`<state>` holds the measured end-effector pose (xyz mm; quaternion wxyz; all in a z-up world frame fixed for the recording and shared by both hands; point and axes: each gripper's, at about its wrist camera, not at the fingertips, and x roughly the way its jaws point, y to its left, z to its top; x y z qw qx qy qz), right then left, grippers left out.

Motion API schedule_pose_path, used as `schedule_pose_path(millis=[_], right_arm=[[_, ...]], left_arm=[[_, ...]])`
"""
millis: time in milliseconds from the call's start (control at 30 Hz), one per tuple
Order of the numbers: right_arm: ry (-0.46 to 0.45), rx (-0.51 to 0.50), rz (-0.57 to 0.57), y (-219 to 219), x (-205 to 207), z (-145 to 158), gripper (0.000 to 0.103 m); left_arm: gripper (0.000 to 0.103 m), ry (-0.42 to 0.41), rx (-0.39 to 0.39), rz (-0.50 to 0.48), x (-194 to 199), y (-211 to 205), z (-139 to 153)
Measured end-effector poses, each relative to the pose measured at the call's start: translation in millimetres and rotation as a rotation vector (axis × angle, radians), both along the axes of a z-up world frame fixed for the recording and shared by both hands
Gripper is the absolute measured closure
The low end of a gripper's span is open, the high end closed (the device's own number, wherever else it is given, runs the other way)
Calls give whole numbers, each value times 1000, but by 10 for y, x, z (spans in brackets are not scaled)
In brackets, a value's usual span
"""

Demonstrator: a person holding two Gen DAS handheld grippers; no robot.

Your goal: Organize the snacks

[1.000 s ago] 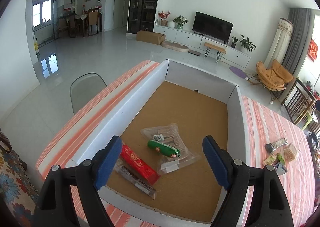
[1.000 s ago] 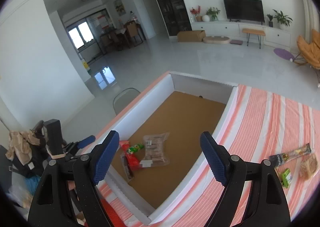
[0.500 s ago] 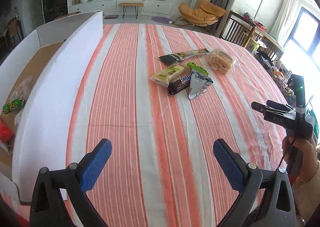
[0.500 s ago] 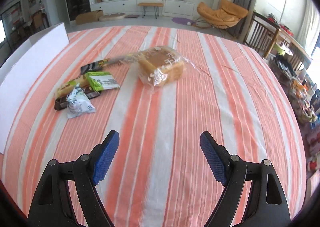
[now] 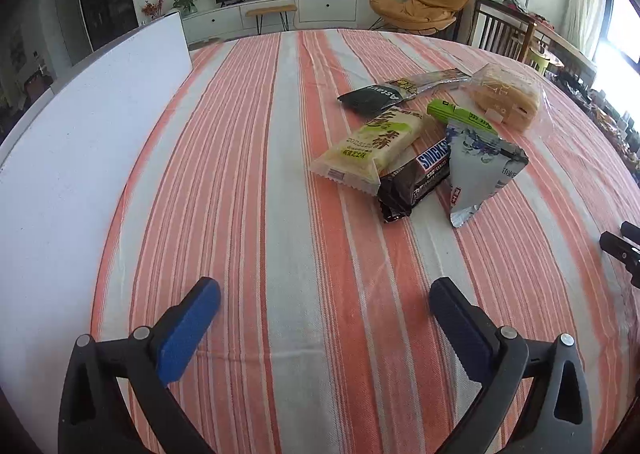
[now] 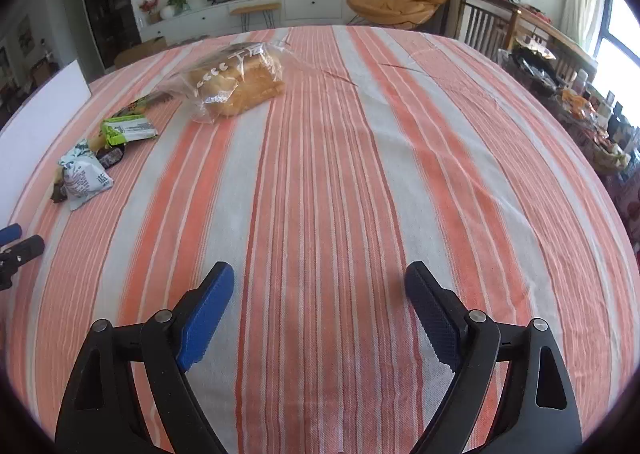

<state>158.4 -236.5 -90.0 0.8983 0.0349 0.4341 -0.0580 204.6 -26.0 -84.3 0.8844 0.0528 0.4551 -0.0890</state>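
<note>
A heap of snacks lies on the striped tablecloth: a pale green cracker pack, a Snickers bar, a silver-blue pouch, a green pack, a long dark pack and bagged bread. My left gripper hovers short of the heap, its jaws opening with nothing between them. My right gripper is over bare cloth, its jaws also opening and empty. From there the bread lies far ahead to the left, the pouch at the left edge.
The white wall of the big box runs along the table's left side. Wooden chairs and a cluttered side table stand beyond the right edge. The other gripper's tip shows at the right edge of the left wrist view.
Both views swung from the box with its snacks to the striped table. Both grippers came down closer to the cloth, and the left jaws stand wider.
</note>
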Motion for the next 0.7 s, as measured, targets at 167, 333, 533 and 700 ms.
schedule_pose_path(millis=[167, 333, 533, 700], right_arm=[[2, -1, 1, -6, 1, -8, 10], [2, -1, 1, -22, 4, -14, 9], [2, -1, 1, -22, 4, -14, 9], [2, 0, 1, -22, 4, -13, 9]], left_arm=[[0, 0, -3, 28, 67, 44, -14], [0, 0, -3, 28, 61, 48, -10], [0, 0, -2, 71, 71, 20, -9], [0, -1, -1, 77, 69, 13, -9]])
